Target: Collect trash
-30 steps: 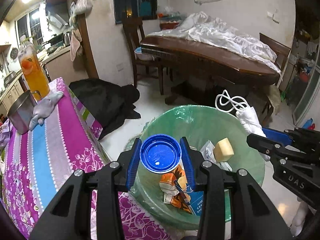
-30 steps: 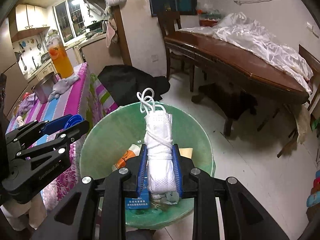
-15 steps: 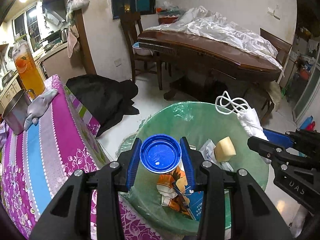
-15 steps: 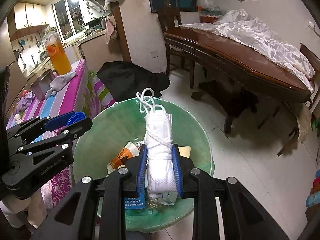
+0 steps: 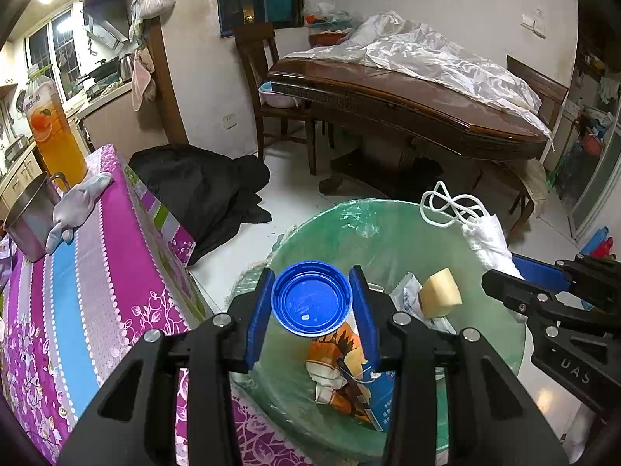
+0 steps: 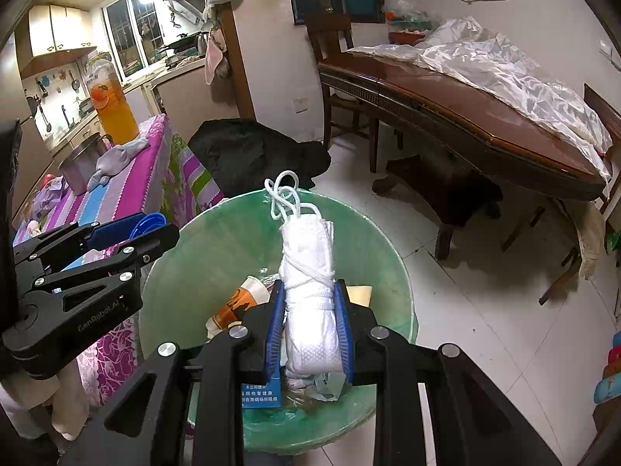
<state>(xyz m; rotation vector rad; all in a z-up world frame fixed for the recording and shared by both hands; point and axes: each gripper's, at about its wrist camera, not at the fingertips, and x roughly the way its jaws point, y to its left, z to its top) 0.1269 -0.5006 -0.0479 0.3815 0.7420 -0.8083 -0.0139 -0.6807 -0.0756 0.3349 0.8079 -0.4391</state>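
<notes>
Gripping a blue cap point(image 5: 311, 298), left claw point(image 5: 311, 305); right claw point(image 6: 309, 324) clamps rolled mask point(image 6: 308, 295).

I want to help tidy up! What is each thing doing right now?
Blue cap: pinched in the left gripper, over the bin.
White rolled mask: pinched in the right gripper, over the bin.
Green bin: open, lined, partly filled.
Juice bottle: upright on the table.

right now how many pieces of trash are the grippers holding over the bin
2: a blue cap in the left gripper, a rolled white mask in the right gripper, both above the green bin.
</notes>
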